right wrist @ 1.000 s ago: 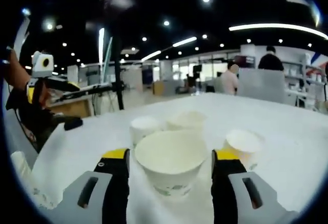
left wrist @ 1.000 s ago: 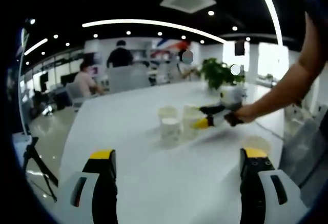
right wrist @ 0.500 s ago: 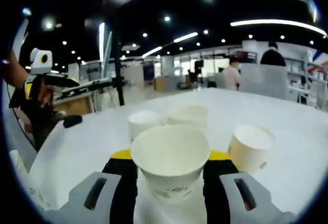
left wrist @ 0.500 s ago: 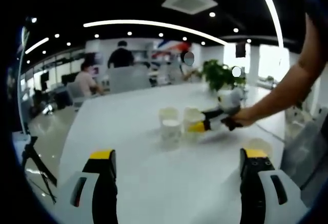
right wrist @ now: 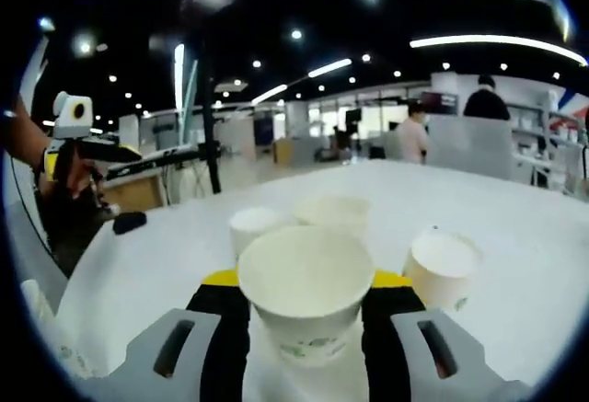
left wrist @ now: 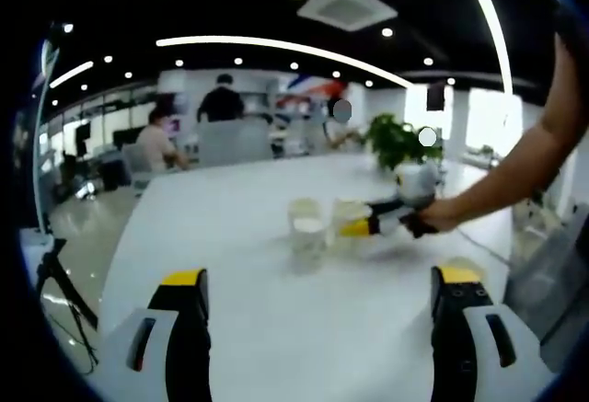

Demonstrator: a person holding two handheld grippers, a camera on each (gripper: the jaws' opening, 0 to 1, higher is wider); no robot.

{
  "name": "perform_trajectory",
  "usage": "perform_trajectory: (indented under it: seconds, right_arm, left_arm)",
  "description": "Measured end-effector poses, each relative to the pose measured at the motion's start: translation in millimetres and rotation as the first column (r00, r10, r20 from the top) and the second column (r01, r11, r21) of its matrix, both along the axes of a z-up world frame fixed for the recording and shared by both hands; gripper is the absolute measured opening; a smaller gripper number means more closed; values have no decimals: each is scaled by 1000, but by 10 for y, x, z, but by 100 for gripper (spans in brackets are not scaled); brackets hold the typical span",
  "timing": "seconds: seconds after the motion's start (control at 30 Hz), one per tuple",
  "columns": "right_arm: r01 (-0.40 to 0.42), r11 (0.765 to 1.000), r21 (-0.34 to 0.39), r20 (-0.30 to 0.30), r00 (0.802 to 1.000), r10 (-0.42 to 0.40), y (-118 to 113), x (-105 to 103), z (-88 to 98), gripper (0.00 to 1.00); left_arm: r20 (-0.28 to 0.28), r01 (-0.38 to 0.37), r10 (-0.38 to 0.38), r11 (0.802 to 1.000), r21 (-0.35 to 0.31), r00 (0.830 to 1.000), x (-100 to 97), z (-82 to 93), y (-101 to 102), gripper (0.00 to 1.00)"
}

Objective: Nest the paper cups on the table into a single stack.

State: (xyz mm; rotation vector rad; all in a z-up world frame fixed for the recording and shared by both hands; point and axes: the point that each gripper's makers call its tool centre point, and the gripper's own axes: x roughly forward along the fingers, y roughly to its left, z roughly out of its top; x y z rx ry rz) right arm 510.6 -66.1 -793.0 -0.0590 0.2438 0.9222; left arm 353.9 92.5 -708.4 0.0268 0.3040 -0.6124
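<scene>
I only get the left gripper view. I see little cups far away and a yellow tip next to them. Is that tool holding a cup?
Observer: Yes. In the right gripper view the right tool is shut on a paper cup, gripped at both sides.
Operator: Is the cup empty?
Observer: It is upright with its mouth open, and nothing shows inside.
Operator: How many other cups are near it?
Observer: Three more stand on the white table: a left cup, a middle cup and a right cup.
Operator: And my tool?
Observer: The left tool is open, holding nothing.
</scene>
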Motion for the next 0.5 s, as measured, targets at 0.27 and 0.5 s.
perform_trajectory:
  seconds: [0.27, 0.5]
  right_arm:
    - [-3, 1000, 9, 1, 1000, 3, 3, 53, 164, 42]
    - [-6, 1000, 20, -42, 999, 7, -12, 51, 261, 41]
  left_arm:
    - [-6, 5, -5, 1000, 2, 1000, 20, -14, -7, 98]
    - [-21, 1, -1, 1000, 18, 1000, 66, -40, 27, 98]
